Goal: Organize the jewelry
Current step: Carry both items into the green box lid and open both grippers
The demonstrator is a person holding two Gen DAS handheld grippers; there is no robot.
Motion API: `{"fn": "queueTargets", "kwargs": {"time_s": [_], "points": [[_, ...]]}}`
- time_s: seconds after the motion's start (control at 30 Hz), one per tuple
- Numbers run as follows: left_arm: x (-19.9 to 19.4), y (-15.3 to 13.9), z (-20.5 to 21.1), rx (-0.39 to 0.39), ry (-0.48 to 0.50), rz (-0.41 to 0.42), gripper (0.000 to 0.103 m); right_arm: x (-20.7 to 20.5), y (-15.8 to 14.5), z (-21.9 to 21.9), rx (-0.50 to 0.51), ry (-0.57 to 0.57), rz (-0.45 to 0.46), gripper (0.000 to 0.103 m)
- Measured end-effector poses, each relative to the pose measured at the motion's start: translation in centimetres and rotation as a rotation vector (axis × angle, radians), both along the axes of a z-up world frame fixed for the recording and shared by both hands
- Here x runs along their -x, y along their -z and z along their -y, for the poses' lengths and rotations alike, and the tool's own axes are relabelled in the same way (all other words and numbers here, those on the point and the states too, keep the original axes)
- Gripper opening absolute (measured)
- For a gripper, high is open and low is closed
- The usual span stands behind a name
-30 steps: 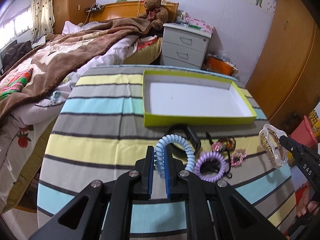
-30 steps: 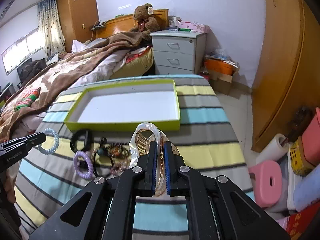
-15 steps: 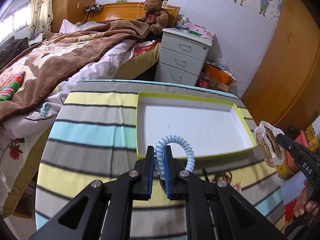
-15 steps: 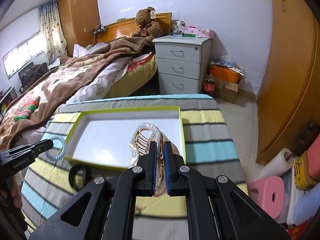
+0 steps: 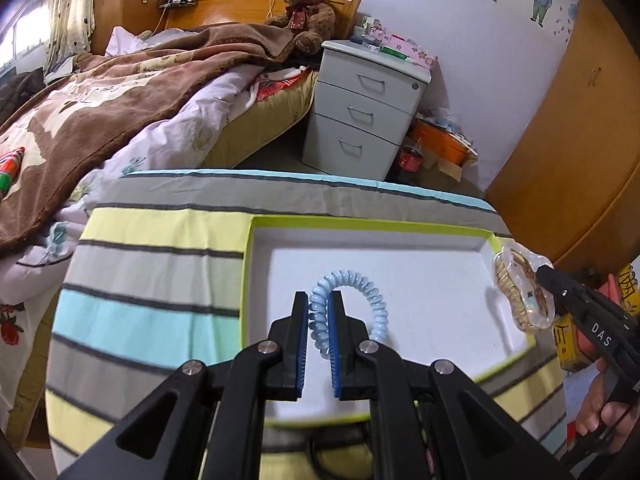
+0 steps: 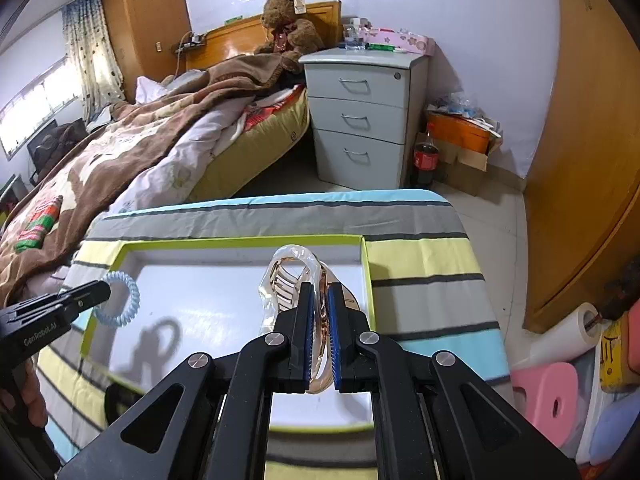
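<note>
A bed with a brown fleece blanket [image 5: 120,92] fills the left of both views, a brown teddy bear [image 5: 310,12] sitting at its wooden headboard; just beside the bed stands a pale grey three-drawer bedside cabinet [image 6: 360,116], and a wooden wardrobe [image 6: 580,140] runs down the right side. Nearer the cameras is the worktop [image 5: 160,264], covered with a cloth striped in grey, yellow and light blue; on it, toward its right edge, lies a shallow rectangular tray with lime-green walls and a white floor [image 5: 246,280] (its floor bare, with shadows of the tongs falling on it in the right wrist view). The left tongs [image 5: 319,320] are clamped on a light blue spiral coil hair tie [image 5: 360,284], pinching one side of the loop between the blue pads while the rest arches up and to the right; it hangs over the white floor of the tray, near the tray's left wall, not resting on it. The right tongs [image 6: 319,320] are clamped on a clear plastic pouch holding a rose-gold link bracelet [image 6: 292,276], held above the tray near its right wall; whether the pouch touches the tray cannot be told. A person's fingers [image 5: 600,412] grip the handle of the right tongs at the left wrist view's right edge.
</note>
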State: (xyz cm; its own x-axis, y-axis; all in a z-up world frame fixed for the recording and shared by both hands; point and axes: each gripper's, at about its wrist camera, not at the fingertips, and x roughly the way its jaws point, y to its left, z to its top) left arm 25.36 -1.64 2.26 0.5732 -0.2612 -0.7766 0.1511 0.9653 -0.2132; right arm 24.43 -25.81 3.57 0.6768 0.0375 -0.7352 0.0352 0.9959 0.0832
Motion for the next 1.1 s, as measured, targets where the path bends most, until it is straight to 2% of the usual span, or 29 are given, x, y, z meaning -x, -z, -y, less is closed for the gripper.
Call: {"fn": "queueTargets", "kwargs": {"time_s": [0.2, 0.4, 0.83, 1.1], "points": [[-2.4, 1.4, 0.6, 0.004, -0.005, -0.029, 0.01, -2.2, 1.1, 0.4, -0.012, 0.004, -0.02, 0.007], [-3.7, 2.5, 0.9, -0.026, -0.01, -0.039, 0.01, -3.1, 2.2, 0.7, -0.016, 0.002, -0.042, 0.007], [-4.7, 4.6, 0.8, -0.043, -0.029, -0.098, 0.01, -3.5, 3.0, 0.8, 0.005, -0.007, -0.035, 0.008], [-4.7, 4.8, 1.0, -0.043, -0.017, -0.099, 0.011, -3.5, 3.4, 0.9, 0.021, 0.006, -0.04, 0.01]]}}
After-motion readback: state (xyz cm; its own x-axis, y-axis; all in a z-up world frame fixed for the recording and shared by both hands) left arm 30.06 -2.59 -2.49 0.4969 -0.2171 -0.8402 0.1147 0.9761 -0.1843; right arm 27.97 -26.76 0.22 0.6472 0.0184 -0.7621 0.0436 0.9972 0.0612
